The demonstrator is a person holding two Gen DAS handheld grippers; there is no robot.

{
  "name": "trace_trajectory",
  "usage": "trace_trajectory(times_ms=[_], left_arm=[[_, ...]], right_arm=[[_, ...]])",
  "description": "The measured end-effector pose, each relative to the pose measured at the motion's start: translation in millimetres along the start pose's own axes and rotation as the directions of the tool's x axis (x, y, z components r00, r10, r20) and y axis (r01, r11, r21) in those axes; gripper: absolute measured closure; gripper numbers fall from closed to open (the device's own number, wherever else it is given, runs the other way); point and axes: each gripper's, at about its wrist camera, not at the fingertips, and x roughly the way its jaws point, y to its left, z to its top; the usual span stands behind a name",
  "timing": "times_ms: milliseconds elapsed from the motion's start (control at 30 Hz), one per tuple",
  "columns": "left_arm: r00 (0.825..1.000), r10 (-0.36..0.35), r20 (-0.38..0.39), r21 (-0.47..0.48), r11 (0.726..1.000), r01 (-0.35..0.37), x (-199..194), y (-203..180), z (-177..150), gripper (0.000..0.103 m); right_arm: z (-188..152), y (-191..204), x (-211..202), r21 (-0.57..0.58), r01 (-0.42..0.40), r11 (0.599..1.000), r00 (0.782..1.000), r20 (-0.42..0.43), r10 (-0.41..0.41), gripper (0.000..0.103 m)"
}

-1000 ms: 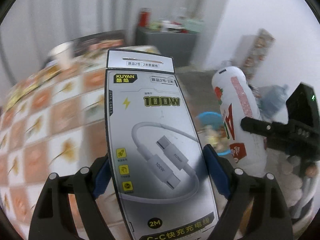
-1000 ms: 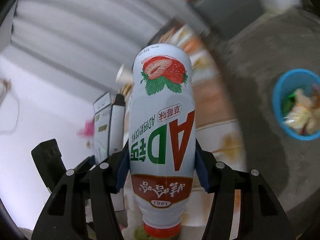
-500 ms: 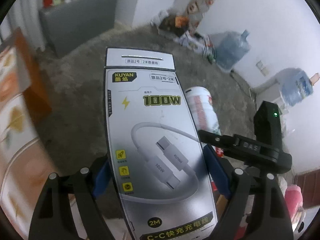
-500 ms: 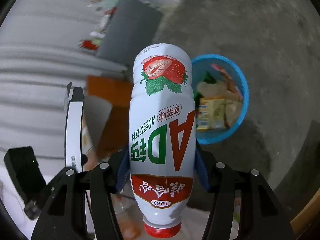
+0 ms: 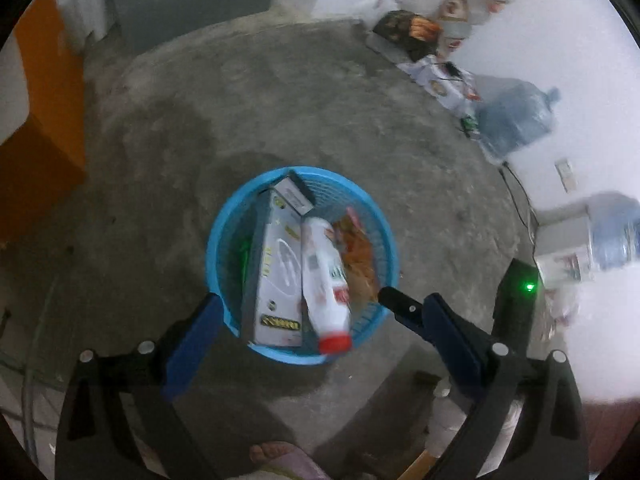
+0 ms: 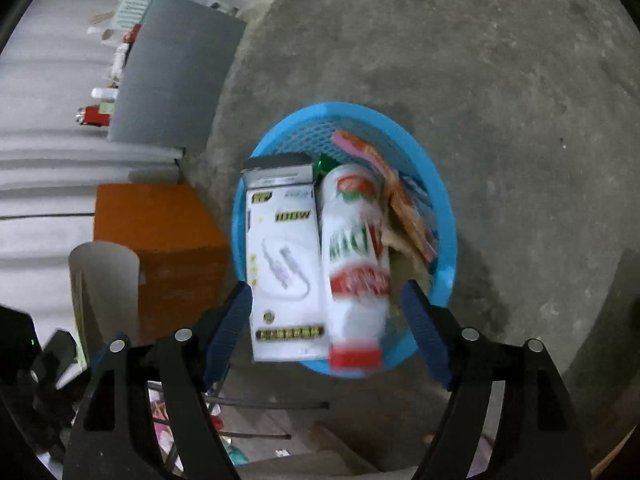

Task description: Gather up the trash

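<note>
Concrete floor (image 5: 320,92) below; left tongs (image 5: 316,312) and right tongs (image 6: 326,304) both spread wide, released, holding nothing. Cable box (image 6: 282,264) and drink bottle (image 6: 356,256) sit side by side in blue basket (image 5: 224,232), blurred. Drop step looks done; next likely fetch more trash.

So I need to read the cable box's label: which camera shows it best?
The right wrist view: the cable box faces the camera in the blue basket, its "100W" print legible. In the left wrist view the box is tilted and smaller, its print blurred beside the bottle.
</note>
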Motion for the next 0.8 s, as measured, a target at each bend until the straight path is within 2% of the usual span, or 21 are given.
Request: trace_trajectory(times_ms=[133, 233, 300, 367, 433, 500, 600, 667, 733, 767, 800], left_arm=[[0.997, -0.039, 0.064, 0.073, 0.997, 0.035, -39.0, -10.7, -17.4, 0.006], [0.988, -0.083, 0.133, 0.108, 0.992, 0.069, -76.6, -15.3, -32.8, 0.006], [0.974, -0.084, 0.209, 0.134, 0.989, 0.056, -108.2, -17.7, -48.1, 0.006], [0.952, -0.077, 0.296, 0.154, 0.988, 0.032, -145.9, -18.2, -71.7, 0.006], [0.938, -0.058, 0.341, 0.160, 0.987, 0.002, -173.2, -19.5, -92.4, 0.006], [0.927, -0.011, 0.374, 0.158, 0.986, -0.052, -202.9, -19.9, -116.4, 0.006], [0.904, 0.022, 0.427, 0.163, 0.982, -0.100, -235.9, -19.7, -147.3, 0.006], [0.879, 0.062, 0.473, 0.141, 0.979, -0.145, -259.9, -16.7, -170.7, 0.006], [0.844, 0.107, 0.526, 0.097, 0.978, -0.185, -282.9, -10.3, -197.8, 0.006], [0.833, 0.120, 0.540, 0.082, 0.978, -0.194, -289.6, -6.7, -206.0, 0.006], [0.813, 0.159, 0.560, 0.050, 0.973, -0.224, -298.8, -2.7, -220.2, 0.005]], right_arm=[[-20.0, -2.3, -27.8, -0.035, 0.020, 0.999, 0.998, 0.065, -0.018, 0.029], [-40.0, 7.6, -50.5, -0.072, 0.011, 0.997, 0.993, 0.122, -0.002, 0.029], [-55.0, 22.3, -66.3, -0.123, 0.008, 0.992, 0.987, 0.160, 0.012, 0.029], [-76.8, 39.7, -82.8, -0.201, 0.016, 0.979, 0.979, 0.204, 0.025, 0.029], [-101.0, 62.4, -103.6, -0.284, 0.022, 0.958, 0.968, 0.245, 0.050, 0.026], [-118.5, 78.4, -115.9, -0.356, 0.030, 0.934, 0.961, 0.267, 0.071, 0.025], [-151.9, 113.6, -140.4, -0.502, 0.033, 0.864, 0.952, 0.280, 0.126, 0.022], [-170.8, 128.2, -152.0, -0.565, 0.022, 0.825, 0.947, 0.277, 0.165, 0.018], [-194.6, 144.5, -166.0, -0.632, 0.032, 0.774, 0.937, 0.287, 0.196, 0.014], [-206.0, 151.9, -172.9, -0.663, 0.043, 0.747, 0.932, 0.295, 0.209, 0.010], [-220.0, 160.6, -179.8, -0.699, 0.058, 0.713, 0.926, 0.305, 0.224, 0.008]])
